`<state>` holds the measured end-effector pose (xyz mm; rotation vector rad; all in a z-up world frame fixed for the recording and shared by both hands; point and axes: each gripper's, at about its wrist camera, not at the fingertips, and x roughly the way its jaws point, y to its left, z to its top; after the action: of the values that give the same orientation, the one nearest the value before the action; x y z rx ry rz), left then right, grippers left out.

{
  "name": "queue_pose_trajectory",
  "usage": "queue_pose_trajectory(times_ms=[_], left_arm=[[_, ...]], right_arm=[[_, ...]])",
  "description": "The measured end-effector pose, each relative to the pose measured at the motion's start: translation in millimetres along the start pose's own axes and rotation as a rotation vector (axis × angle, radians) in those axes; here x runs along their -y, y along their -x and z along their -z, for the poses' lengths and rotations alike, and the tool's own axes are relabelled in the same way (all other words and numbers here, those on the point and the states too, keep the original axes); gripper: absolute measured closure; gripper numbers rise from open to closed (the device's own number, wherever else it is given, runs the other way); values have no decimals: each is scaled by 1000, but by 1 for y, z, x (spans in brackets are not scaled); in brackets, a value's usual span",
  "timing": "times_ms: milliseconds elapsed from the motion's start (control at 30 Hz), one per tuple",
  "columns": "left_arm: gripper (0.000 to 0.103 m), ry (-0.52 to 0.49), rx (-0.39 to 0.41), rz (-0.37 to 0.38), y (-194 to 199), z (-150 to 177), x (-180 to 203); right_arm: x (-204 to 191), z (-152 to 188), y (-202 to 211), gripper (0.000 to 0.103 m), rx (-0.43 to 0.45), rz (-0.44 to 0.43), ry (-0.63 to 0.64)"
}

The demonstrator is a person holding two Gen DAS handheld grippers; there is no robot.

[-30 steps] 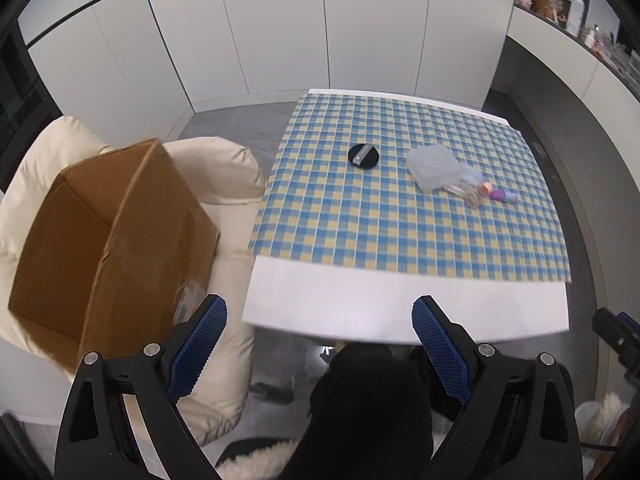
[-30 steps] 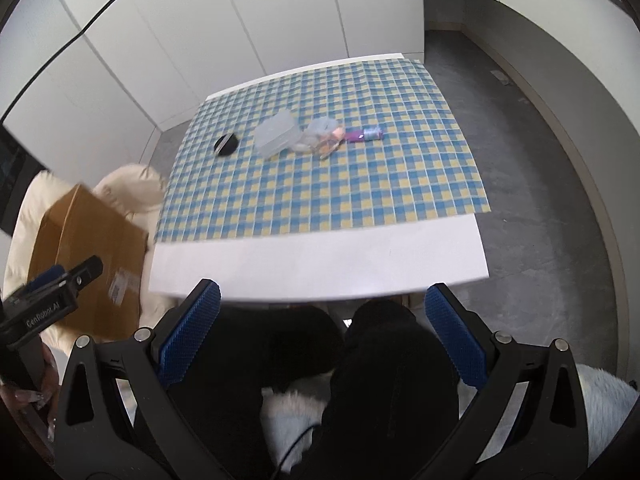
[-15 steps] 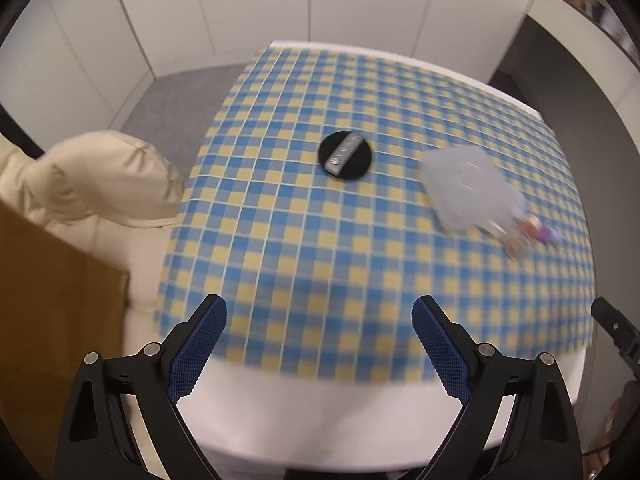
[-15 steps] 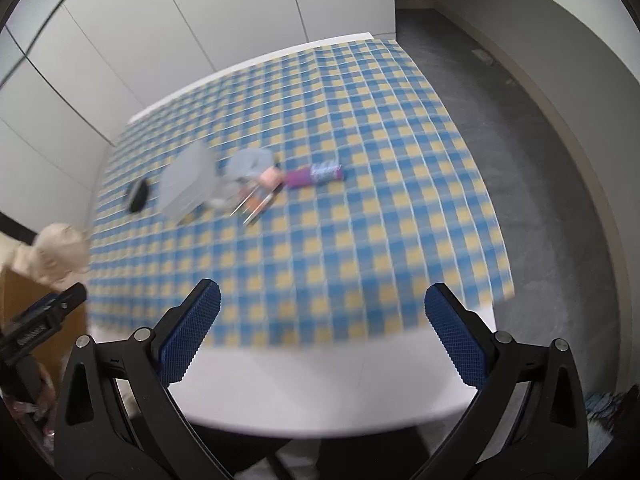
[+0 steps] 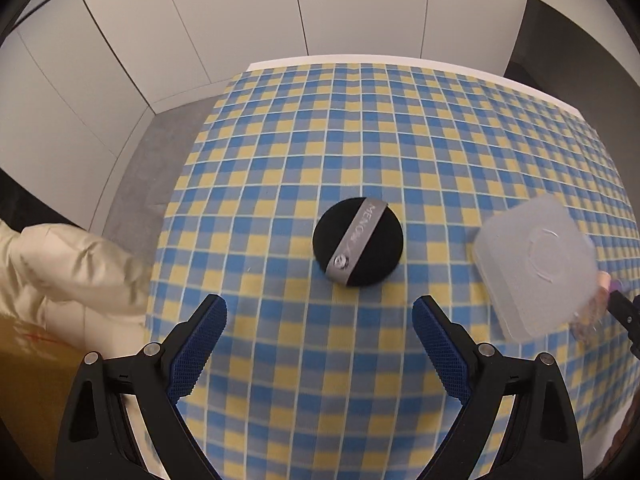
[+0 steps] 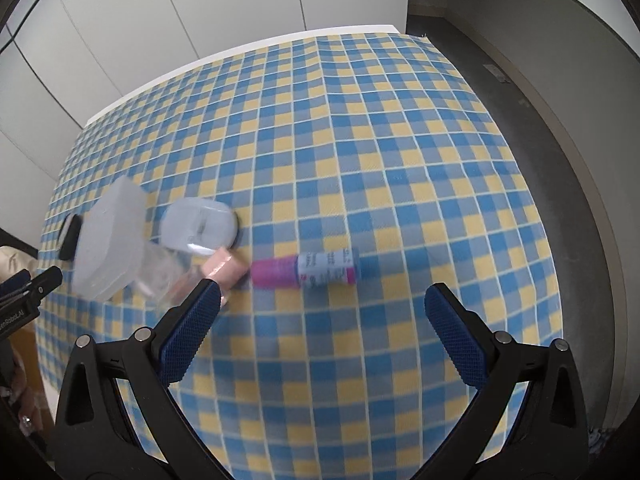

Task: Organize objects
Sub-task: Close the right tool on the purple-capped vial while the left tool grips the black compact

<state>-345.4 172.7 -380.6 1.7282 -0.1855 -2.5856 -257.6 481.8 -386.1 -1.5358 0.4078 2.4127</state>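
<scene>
A round black powder puff with a grey strap lies on the blue and yellow checked tablecloth. My left gripper is open and empty, just short of the puff. A frosted plastic box lies to the right; it also shows in the right wrist view. Beside it lie a pale blue compact, a pink cylinder and a pink and blue tube. My right gripper is open and empty, just short of the tube.
A cream cushioned chair and a cardboard box stand off the table's left side. White cabinet doors run behind the table. Grey floor lies to the right of the table.
Both grippers have moved forward and down over the table. The puff and the tube now sit much closer and larger in front of the open jaws.
</scene>
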Motion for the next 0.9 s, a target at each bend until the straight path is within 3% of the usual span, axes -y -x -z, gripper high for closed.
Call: queue_pose_trajectory(times_ms=[300, 400, 567, 633, 667, 733, 767, 900], left_arm=[[9, 15, -16, 17, -27, -12, 0], [9, 30, -11, 19, -37, -19, -7], [9, 38, 7, 18, -48, -30, -10], [11, 47, 14, 30, -49, -37, -8], [15, 52, 19, 45, -50, -39, -9], [41, 66, 37, 95, -49, -48, -5], [50, 64, 51, 85, -48, -49, -5], [55, 47, 64, 85, -50, -52, -1]], right_arm=[[-10, 9, -17, 5, 22, 42, 27], [-18, 11, -20, 18, 36, 94, 73], [-30, 15, -16, 42, 63, 78, 111], [-37, 15, -18, 43, 72, 84, 129], [-37, 16, -18, 43, 74, 85, 131], [-40, 16, -15, 43, 73, 80, 127], [-41, 17, -14, 43, 72, 65, 127], [-37, 14, -17, 43, 72, 64, 127]])
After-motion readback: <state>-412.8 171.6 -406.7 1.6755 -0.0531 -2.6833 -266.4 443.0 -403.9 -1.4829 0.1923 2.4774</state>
